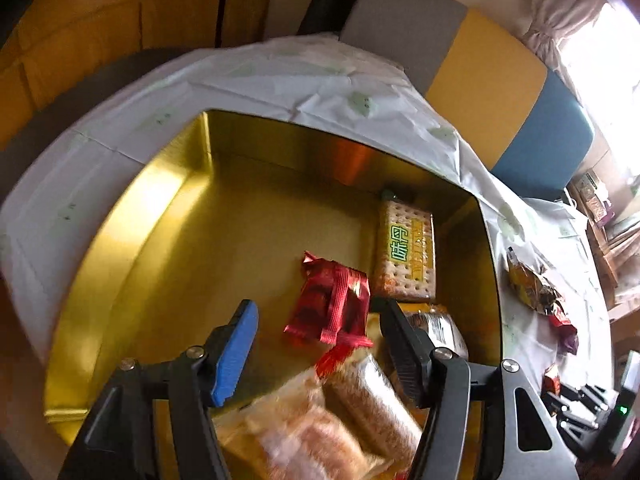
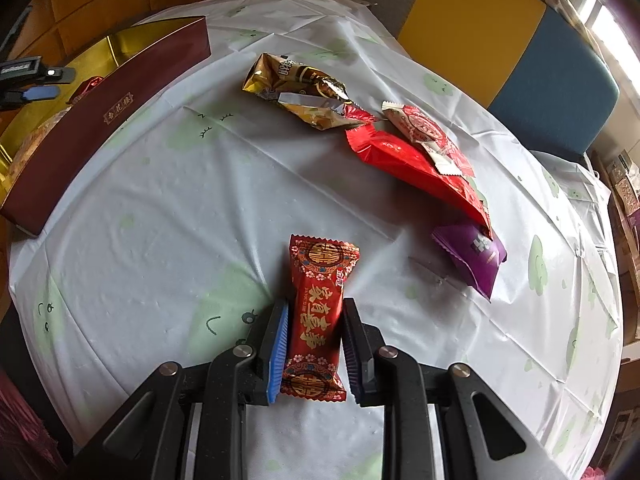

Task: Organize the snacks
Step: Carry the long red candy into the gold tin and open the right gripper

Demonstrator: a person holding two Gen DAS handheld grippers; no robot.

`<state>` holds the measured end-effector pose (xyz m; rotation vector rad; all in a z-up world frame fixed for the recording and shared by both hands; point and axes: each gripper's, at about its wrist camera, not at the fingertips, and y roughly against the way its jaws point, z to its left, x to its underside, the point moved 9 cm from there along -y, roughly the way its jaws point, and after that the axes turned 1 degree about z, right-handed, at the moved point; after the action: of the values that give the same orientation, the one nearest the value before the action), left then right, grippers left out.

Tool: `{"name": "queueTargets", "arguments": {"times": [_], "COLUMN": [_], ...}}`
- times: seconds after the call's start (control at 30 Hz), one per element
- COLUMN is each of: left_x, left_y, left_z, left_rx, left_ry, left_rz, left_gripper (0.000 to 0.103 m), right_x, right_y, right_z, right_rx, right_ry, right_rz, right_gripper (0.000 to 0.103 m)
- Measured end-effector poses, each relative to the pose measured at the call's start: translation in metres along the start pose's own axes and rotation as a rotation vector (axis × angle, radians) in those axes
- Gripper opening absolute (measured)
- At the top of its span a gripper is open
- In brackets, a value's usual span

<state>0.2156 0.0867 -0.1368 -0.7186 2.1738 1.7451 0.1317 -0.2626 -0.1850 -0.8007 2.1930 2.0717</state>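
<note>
The left gripper (image 1: 316,320) hangs over the box (image 1: 132,240), a gold-lined tray on the tabletop (image 2: 180,208), which is draped in a pale cloth. Its jaws stand apart with nothing pressed between the pads; a red wrapper (image 1: 330,308) shows through the gap, lying on the box floor or just above it, and blur leaves that unsettled. Beyond it a cracker pack (image 1: 406,256) lies flat by the far right wall. Nearer the camera are clear-wrapped snacks (image 1: 304,432), smeared by blur and cut off by the lower edge and the gripper frame, so their number cannot be read. A dark packet (image 1: 440,330) sits half hidden behind the right finger.

The right gripper (image 2: 314,340) has its jaws closed narrow on a red candy (image 2: 318,320), the pads pressing its middle while both crimped ends stick out. Whether the candy touches the cloth cannot be told. Still on the tabletop are a gold bag (image 2: 296,88), a red bag (image 2: 416,168) with a white-and-red sachet (image 2: 428,132) lying on it, and a purple packet (image 2: 474,256) partly tucked under the red bag's end. In this view the box shows only its maroon outer wall and a strip of gold lining at the left edge; most of what it holds is hidden.
</note>
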Motion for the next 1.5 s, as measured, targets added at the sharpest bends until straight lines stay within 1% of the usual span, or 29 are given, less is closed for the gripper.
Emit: {"name": "queueTargets", "arguments": {"times": [0.17,0.37,0.6,0.73,1.0,1.17,1.23,1.37,1.5], "left_x": [0.016,0.042,0.057,0.064,0.069,0.070,0.069,0.069,0.068], "left_y": [0.024,0.040,0.058,0.064,0.067,0.068,0.069,0.071,0.074], "left_z": [0.000,0.003,0.011,0.017,0.033,0.035,0.034,0.034,0.036], "left_rx": [-0.045,-0.069,-0.076,-0.092,-0.104,-0.100,-0.100,-0.097,-0.092], "left_ry": [-0.057,-0.096,-0.084,-0.087,-0.066,-0.063,-0.066,-0.069,-0.068], "left_rz": [-0.041,-0.036,-0.056,-0.067,-0.073,-0.079,-0.084,-0.092,-0.100], "left_gripper": [0.064,0.065,0.065,0.065,0.065,0.065,0.065,0.065,0.065], "right_x": [0.001,0.001,0.001,0.001,0.002,0.000,-0.002,-0.008,-0.012], "right_y": [0.001,0.001,0.001,0.001,0.001,-0.001,-0.002,-0.002,-0.003], "right_z": [0.001,0.001,0.002,0.001,0.000,-0.001,-0.002,-0.001,-0.001], "right_rx": [0.003,0.009,0.010,0.008,-0.002,-0.002,0.005,0.047,0.059], "right_ry": [0.009,0.012,0.015,0.010,-0.012,-0.032,-0.041,-0.056,-0.092], "right_rz": [-0.004,-0.008,-0.010,-0.012,-0.010,0.015,0.029,0.047,0.056], "right_gripper": [0.024,0.024,0.024,0.023,0.023,0.023,0.023,0.022,0.022]}}
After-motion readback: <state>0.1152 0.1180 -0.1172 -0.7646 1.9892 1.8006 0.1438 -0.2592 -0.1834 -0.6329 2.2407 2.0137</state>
